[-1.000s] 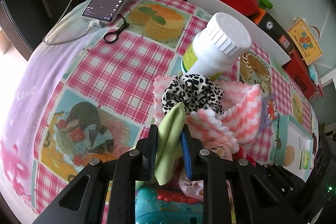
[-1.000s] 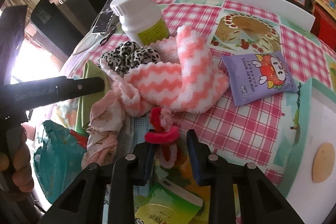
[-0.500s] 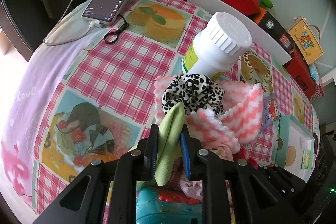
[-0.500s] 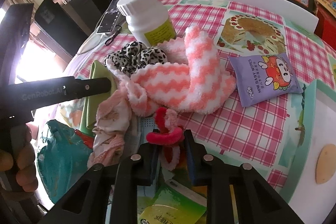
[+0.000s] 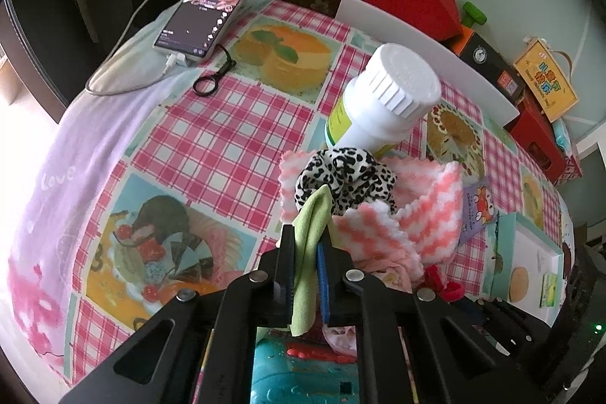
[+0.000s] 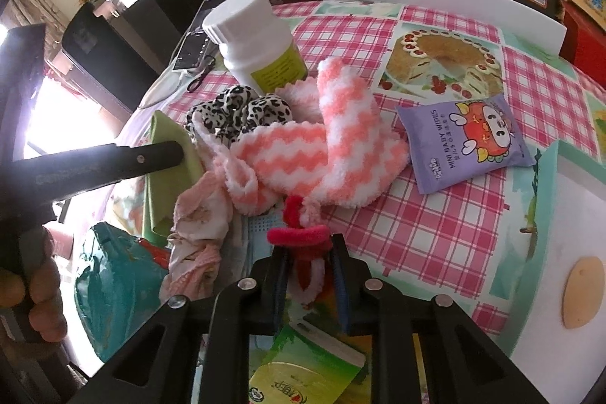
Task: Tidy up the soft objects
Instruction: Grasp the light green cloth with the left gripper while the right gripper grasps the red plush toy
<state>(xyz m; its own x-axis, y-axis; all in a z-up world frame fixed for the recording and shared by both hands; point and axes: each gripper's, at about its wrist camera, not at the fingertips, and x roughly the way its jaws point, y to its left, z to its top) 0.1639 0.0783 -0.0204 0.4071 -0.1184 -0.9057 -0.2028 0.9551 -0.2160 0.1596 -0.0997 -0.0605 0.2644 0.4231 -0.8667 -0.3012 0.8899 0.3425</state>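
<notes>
My left gripper (image 5: 308,237) is shut on a light green cloth (image 5: 312,214), whose edge stands up between the pads. From the right wrist view that green cloth (image 6: 166,177) hangs down from the left finger. My right gripper (image 6: 308,248) is shut on a red and pink scrunchie (image 6: 299,236), which bulges above the pads. Ahead of both lies a heap of soft things: a pink and white zigzag fluffy cloth (image 6: 303,154), a leopard-print scrunchie (image 6: 235,108) and a crumpled pale pink cloth (image 6: 200,214).
A white bottle (image 6: 257,44) stands behind the heap. A purple wipes pack (image 6: 469,139) lies to the right, beside a white box (image 6: 568,252). A teal bag (image 6: 113,275) and a green packet (image 6: 306,366) sit near me. A phone (image 5: 208,14) lies far left on the checked tablecloth (image 5: 212,146).
The left jaws have closed tight on the green cloth. The right jaws have closed in on the red scrunchie. Neither hand has shifted much.
</notes>
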